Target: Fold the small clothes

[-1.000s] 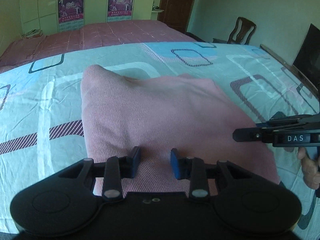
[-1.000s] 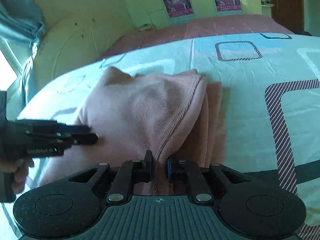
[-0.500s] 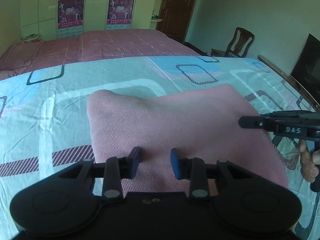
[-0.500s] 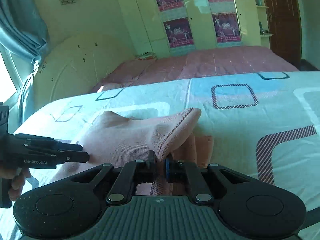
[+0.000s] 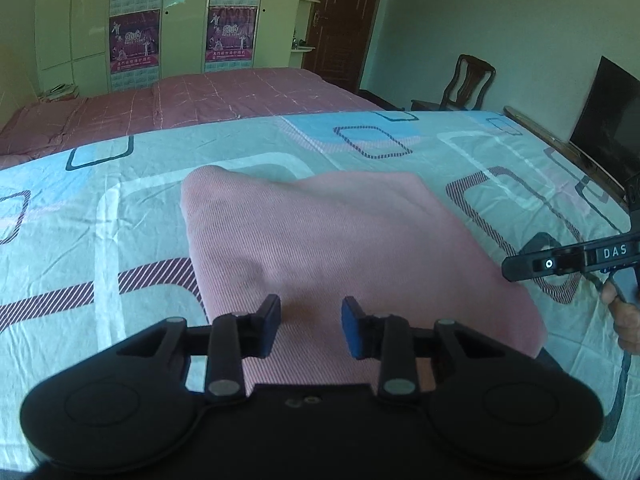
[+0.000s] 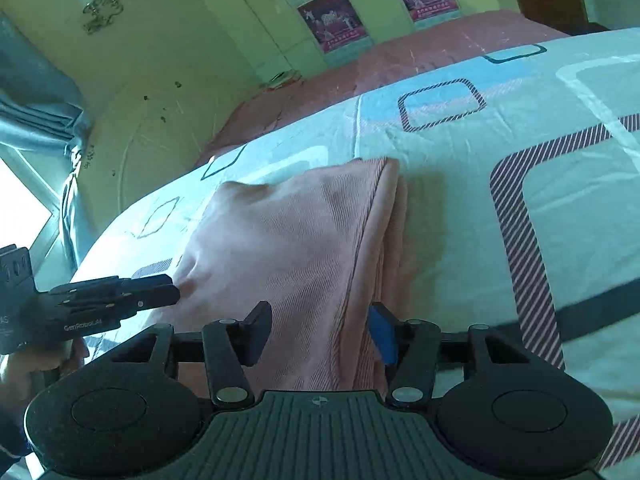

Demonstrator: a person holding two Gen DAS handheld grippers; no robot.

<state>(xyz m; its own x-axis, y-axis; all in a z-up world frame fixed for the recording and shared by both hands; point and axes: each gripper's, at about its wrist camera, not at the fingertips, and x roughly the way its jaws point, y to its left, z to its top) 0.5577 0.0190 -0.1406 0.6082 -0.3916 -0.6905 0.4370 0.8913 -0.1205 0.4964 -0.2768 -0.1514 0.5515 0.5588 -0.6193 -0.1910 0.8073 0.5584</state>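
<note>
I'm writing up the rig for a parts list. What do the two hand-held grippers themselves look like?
Both are matte black. The left hand-held gripper has a smooth body with two round discs, linkage bars with silver pivot pins, and blue finger pads. The right hand-held gripper matches, but its centre panel is ribbed. Seen side-on, they carry white lettering: "DAS" and "GenRobot.AI". No sleeves show.

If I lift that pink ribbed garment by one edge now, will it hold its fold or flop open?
Likely flop: the pink ribbed garment lies soft and rumpled on the bedsheet, with loose stacked layers along its right edge. Probably light and not slippery, judging by the ribbed knit. Both the left gripper and right gripper are open.
</note>
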